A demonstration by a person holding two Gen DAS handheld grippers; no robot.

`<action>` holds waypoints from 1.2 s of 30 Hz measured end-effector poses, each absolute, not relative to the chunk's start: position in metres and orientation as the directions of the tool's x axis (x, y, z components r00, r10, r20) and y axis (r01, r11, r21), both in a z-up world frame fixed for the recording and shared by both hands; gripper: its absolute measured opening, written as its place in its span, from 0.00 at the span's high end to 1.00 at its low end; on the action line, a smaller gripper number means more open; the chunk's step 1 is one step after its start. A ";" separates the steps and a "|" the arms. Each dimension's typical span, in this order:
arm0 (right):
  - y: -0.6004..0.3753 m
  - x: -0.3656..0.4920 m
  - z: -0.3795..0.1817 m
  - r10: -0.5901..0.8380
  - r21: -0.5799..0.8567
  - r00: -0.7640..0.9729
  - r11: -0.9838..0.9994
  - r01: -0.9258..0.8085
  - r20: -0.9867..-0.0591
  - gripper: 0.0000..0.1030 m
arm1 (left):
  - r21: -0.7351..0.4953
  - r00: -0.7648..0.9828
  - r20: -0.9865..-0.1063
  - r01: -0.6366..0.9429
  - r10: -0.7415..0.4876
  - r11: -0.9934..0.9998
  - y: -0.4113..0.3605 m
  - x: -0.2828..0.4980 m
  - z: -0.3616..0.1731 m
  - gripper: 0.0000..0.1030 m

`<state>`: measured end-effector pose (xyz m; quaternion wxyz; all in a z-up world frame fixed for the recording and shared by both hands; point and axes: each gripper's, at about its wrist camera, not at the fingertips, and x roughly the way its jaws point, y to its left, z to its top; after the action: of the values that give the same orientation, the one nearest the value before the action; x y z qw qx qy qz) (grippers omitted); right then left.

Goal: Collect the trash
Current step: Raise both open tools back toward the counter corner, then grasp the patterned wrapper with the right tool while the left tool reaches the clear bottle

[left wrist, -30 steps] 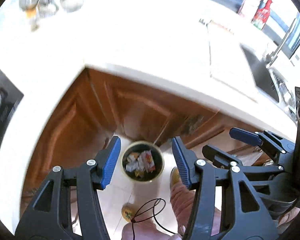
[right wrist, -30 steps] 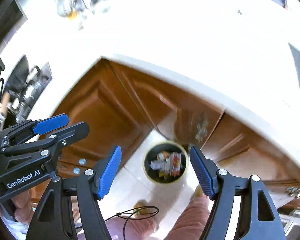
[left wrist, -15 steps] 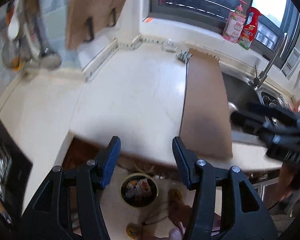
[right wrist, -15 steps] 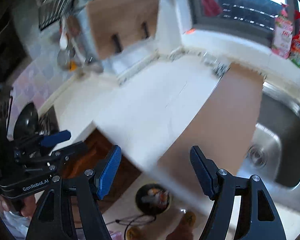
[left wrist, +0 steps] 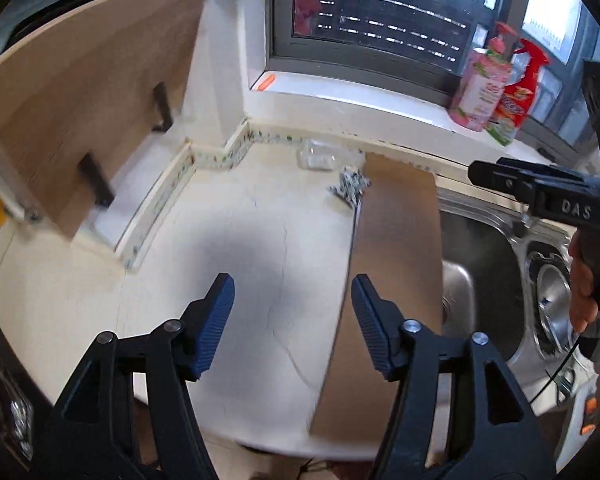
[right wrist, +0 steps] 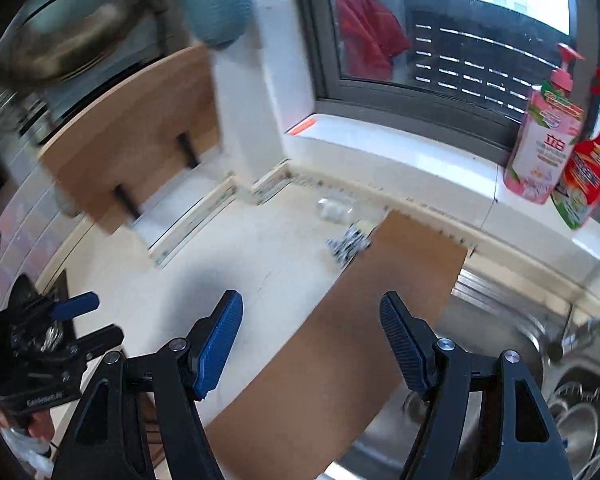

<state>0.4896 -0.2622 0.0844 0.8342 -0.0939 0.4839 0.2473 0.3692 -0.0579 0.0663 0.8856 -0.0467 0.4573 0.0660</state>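
Note:
A crumpled black-and-white wrapper (left wrist: 350, 190) (right wrist: 347, 244) lies on the pale countertop (left wrist: 236, 248) at the far end of a brown board (left wrist: 392, 264) (right wrist: 352, 352). Just behind it sits a clear plastic piece (left wrist: 318, 157) (right wrist: 334, 210). My left gripper (left wrist: 292, 300) hovers above the counter near the board's left edge; its jaws are opening with nothing between them. My right gripper (right wrist: 312, 320) is open and empty above the board. Both stand well short of the wrapper.
A steel sink (left wrist: 484, 256) (right wrist: 496, 364) lies right of the board, with bowls in it. A pink soap bottle (right wrist: 544, 136) and a red spray bottle (right wrist: 588, 160) stand on the window sill. A wooden cutting board (left wrist: 84, 96) leans at the left wall. A dark stove (left wrist: 4, 392) is at the left edge.
Both grippers have risen from over the floor bin up to the countertop, which now fills the view. The bin has dropped out of sight. The left jaws stand a little wider.

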 end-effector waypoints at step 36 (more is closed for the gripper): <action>-0.199 0.665 -0.205 0.297 0.118 0.232 0.812 -0.572 -0.926 0.66 | 0.102 0.456 -0.887 0.036 0.074 0.994 -0.059 0.608 -0.057 0.44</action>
<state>0.6651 -0.1994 -0.2052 0.7750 -0.1240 0.5526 0.2803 0.6082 -0.0586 -0.0565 0.8517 0.0528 0.5212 0.0112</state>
